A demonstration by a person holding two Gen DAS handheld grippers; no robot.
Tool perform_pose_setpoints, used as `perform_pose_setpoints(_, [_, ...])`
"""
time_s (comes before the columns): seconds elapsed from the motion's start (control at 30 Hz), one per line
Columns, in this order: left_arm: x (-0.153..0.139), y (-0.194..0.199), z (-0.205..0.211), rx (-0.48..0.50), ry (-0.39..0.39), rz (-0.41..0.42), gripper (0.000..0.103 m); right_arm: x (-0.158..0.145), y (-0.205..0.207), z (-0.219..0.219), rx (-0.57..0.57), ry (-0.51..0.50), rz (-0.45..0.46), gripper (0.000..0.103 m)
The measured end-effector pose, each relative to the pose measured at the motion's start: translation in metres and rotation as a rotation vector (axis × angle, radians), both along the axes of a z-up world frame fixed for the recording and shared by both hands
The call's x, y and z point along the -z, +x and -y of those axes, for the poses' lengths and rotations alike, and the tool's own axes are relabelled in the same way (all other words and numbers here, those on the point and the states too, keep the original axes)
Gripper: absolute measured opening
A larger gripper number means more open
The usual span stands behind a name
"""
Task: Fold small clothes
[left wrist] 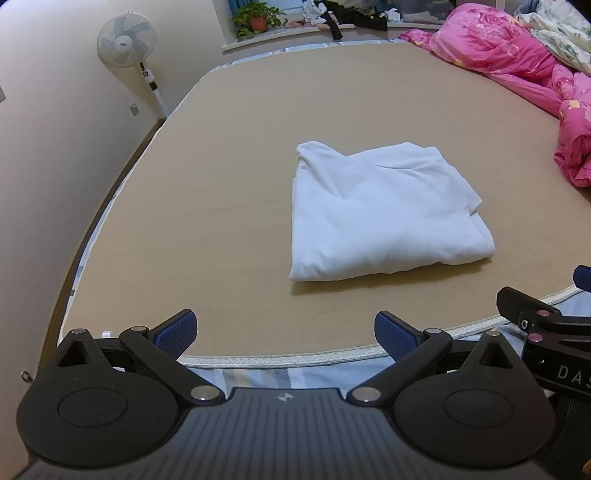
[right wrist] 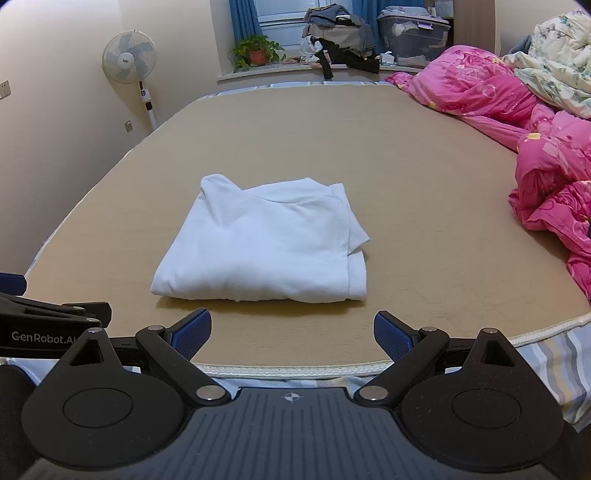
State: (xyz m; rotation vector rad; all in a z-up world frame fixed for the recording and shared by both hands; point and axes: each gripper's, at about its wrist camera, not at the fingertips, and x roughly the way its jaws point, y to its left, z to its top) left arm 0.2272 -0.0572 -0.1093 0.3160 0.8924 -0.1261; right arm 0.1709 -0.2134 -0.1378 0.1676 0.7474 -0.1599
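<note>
A white garment (left wrist: pixel 384 214) (right wrist: pixel 266 243) lies folded into a thick rectangle on the tan bed mat (left wrist: pixel 229 177) (right wrist: pixel 424 206), a sleeve corner poking out at its right side. My left gripper (left wrist: pixel 286 332) hangs open over the mat's near edge, short of the garment and left of it, with nothing between its blue pads. My right gripper (right wrist: pixel 293 332) is open too, just in front of the garment's near fold and apart from it. Each gripper's black body shows at the edge of the other's view.
A heaped pink quilt (left wrist: pixel 517 62) (right wrist: pixel 535 155) fills the bed's right side. A standing fan (left wrist: pixel 127 40) (right wrist: pixel 129 59) is by the left wall. A potted plant (right wrist: pixel 256 51) and piled clothes (right wrist: pixel 340 33) sit on the windowsill behind. Striped sheet (right wrist: pixel 561 354) shows below the mat's near edge.
</note>
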Motion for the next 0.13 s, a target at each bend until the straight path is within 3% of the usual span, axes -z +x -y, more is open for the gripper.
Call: perform_pose_setpoints(0.13, [0.0018, 0.0039, -0.0028, -0.016, -0.008, -0.020, 0.102, -0.0004, 0.0006, 0.0010, -0.009, 0.004, -0.003, 0.095])
